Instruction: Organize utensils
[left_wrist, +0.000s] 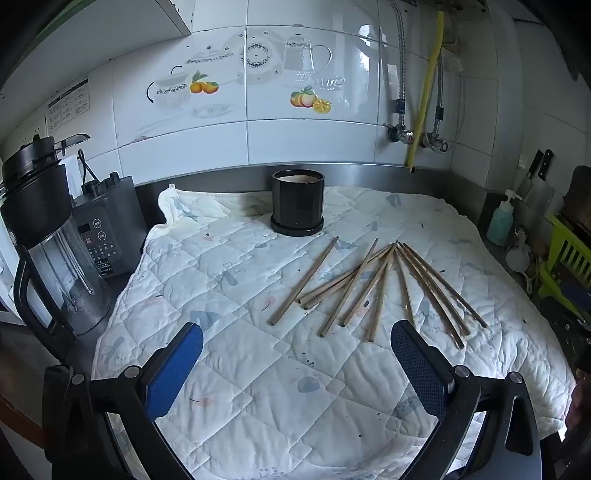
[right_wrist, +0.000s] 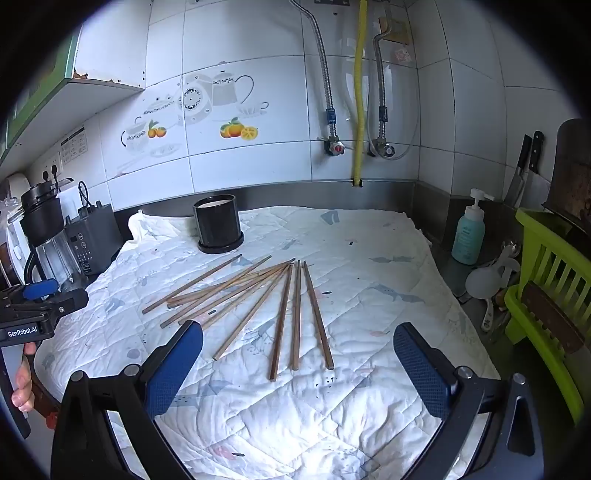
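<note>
The left gripper and the right gripper both stand wide, released, with nothing between the jaws. The wooden chopsticks lie fanned on the quilted cloth just ahead of the right gripper. Beyond them, nearer the wall, stands the black holder. To do this step well, I think it is better to take one outer stick near its middle, since the others cross each other. The inside of the holder is hardly visible; it is perhaps empty.
</note>
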